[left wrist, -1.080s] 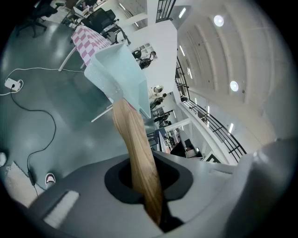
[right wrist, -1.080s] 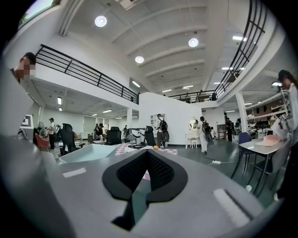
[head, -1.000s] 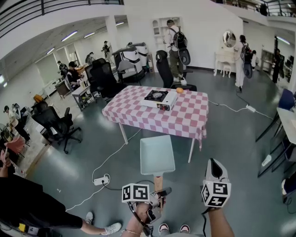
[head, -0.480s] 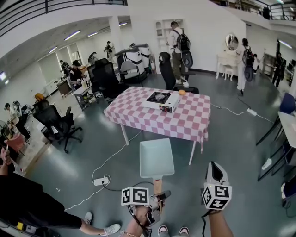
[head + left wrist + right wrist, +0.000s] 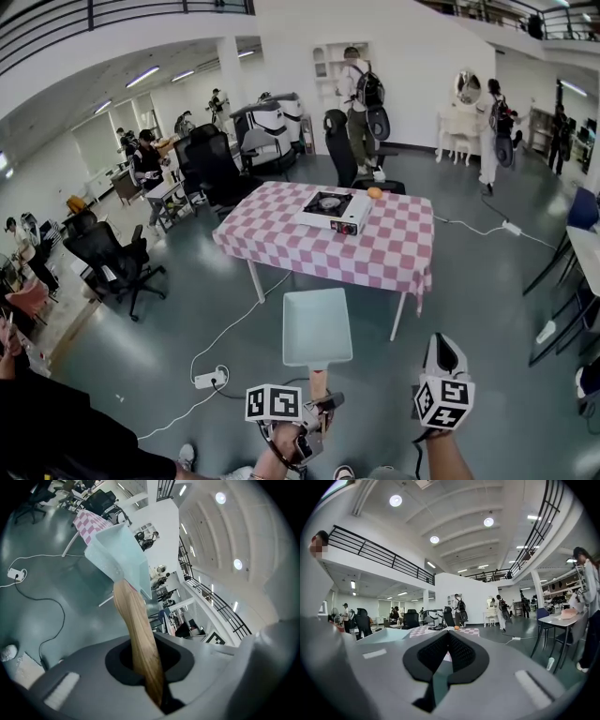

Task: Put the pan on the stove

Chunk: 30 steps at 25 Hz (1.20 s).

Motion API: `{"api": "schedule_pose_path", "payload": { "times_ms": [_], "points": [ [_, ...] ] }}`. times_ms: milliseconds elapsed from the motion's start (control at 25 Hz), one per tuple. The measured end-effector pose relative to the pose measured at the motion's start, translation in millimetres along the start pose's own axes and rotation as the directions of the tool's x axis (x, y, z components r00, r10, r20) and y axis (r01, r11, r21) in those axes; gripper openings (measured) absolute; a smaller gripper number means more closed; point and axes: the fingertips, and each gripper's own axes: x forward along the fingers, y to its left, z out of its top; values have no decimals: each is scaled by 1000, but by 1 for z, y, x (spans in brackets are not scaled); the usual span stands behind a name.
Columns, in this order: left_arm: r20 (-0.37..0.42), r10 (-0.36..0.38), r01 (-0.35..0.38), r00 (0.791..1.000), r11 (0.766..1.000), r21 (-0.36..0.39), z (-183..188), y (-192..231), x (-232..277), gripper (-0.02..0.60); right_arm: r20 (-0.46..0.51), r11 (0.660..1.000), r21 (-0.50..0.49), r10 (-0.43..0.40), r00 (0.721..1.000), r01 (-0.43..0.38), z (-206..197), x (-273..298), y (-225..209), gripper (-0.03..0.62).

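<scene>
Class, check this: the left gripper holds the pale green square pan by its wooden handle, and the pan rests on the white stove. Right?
Wrong in one respect: the left gripper holds the pale green square pan by its wooden handle, but the pan hangs over the floor, short of the white stove on the checked table. The head view shows it.

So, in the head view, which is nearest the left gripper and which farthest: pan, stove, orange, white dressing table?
1. Pan: held by its handle in the left gripper's jaws.
2. Stove: on the checked table ahead.
3. Orange: just beyond the stove, to its right.
4. White dressing table: at the back, far right.
</scene>
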Motion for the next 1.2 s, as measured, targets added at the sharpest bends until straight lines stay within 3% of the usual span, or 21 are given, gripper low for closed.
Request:
{"api": "schedule_pose_path", "payload": {
  "times_ms": [440, 1200],
  "points": [
    [-13, -6, 6, 1000, 1000, -6, 61, 23, 10, 23, -36, 999, -5, -46, 998, 46, -8, 49, 6, 9],
    [65, 44, -43, 997, 999, -9, 239, 24, 108, 23, -21, 999, -5, 51, 999, -51, 26, 273, -20, 9]
  ]
}}
